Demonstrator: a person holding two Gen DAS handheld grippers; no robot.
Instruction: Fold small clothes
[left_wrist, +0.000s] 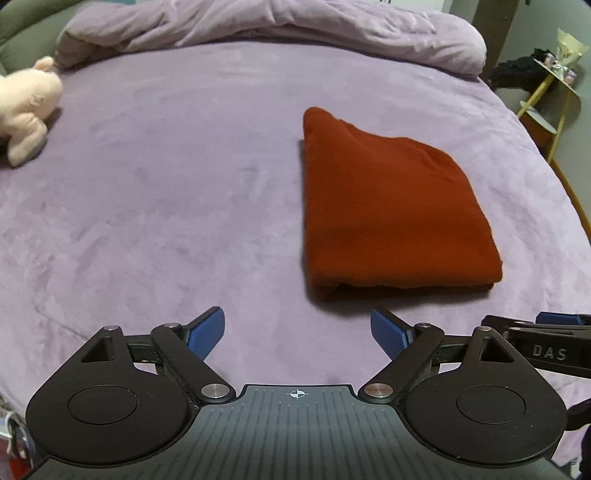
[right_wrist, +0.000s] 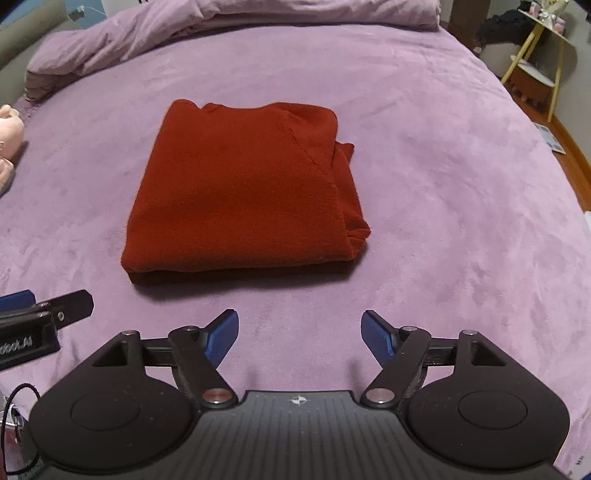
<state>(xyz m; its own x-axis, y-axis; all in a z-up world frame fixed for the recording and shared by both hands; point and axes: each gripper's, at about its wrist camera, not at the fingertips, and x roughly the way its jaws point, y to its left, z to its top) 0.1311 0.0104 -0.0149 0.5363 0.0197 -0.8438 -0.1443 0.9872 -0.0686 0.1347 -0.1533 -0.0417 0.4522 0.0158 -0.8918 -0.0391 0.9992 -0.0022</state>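
Note:
A rust-red knit garment (left_wrist: 391, 206) lies folded into a thick rectangle on the purple bedspread (left_wrist: 166, 192). In the right wrist view the same garment (right_wrist: 243, 192) sits straight ahead, its folded edge toward me and loose layers showing at its right side. My left gripper (left_wrist: 297, 334) hovers above the bed in front of the garment's near left corner, jaws wide apart, nothing between the blue pads (left_wrist: 207, 332). My right gripper (right_wrist: 299, 334) hangs short of the garment's near edge, jaws apart and empty. Each gripper shows at the edge of the other's view.
A rumpled purple duvet (left_wrist: 280, 33) is heaped along the far side of the bed. A pink plush toy (left_wrist: 26, 107) lies at the left. A yellow-legged side table (right_wrist: 535, 55) and dark items stand beyond the bed's right edge, over a wooden floor.

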